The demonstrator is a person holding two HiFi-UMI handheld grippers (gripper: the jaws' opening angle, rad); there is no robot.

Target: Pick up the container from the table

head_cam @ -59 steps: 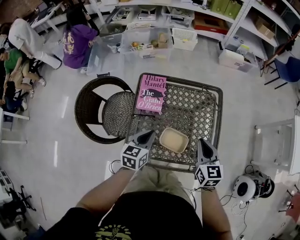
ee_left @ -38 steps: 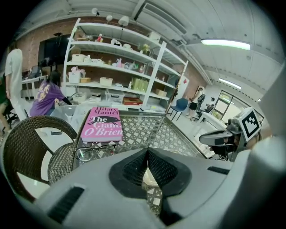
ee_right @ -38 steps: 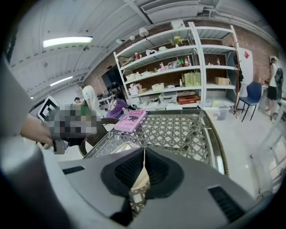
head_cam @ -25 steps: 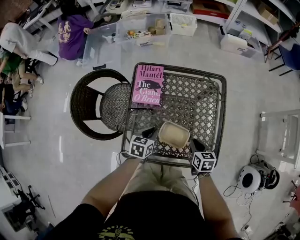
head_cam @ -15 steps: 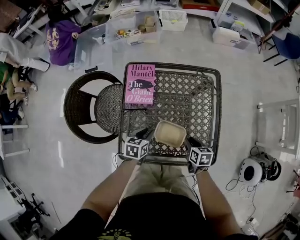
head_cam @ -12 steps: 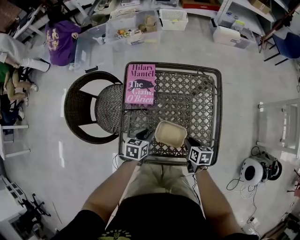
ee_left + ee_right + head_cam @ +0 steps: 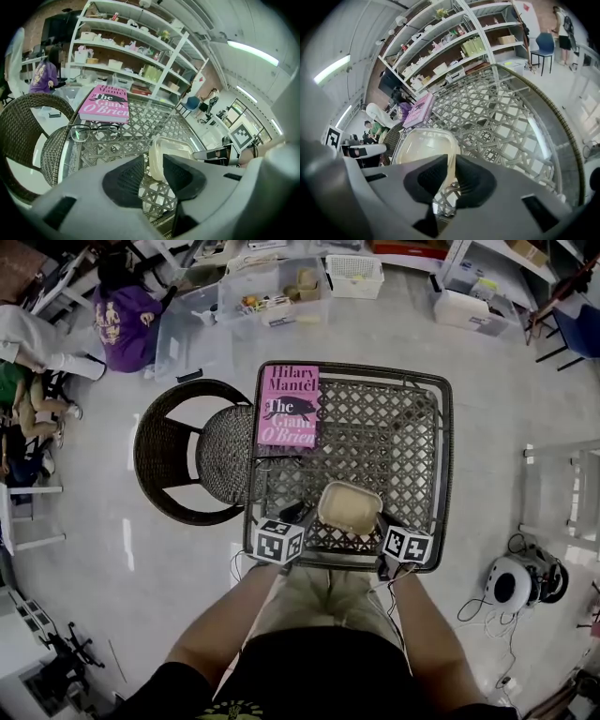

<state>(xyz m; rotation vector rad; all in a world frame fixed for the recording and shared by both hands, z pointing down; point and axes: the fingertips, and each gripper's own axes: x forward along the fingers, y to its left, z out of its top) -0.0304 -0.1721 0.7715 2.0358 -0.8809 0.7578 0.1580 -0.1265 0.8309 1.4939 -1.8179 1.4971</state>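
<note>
Container [image 7: 349,507] sits at near edge of counter [image 7: 398,437], right tool [image 7: 451,167] pinching its rim, but left tool [image 7: 152,164], jaws just opened, only straddles the other wall w/o gripping, so a lift now prob tilts it & thin rim slips out.

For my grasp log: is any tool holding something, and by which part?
The right tool pinches the container by its right wall. The left tool has just been opening its jaws; the opposite wall stands between them, ungripped.
</note>
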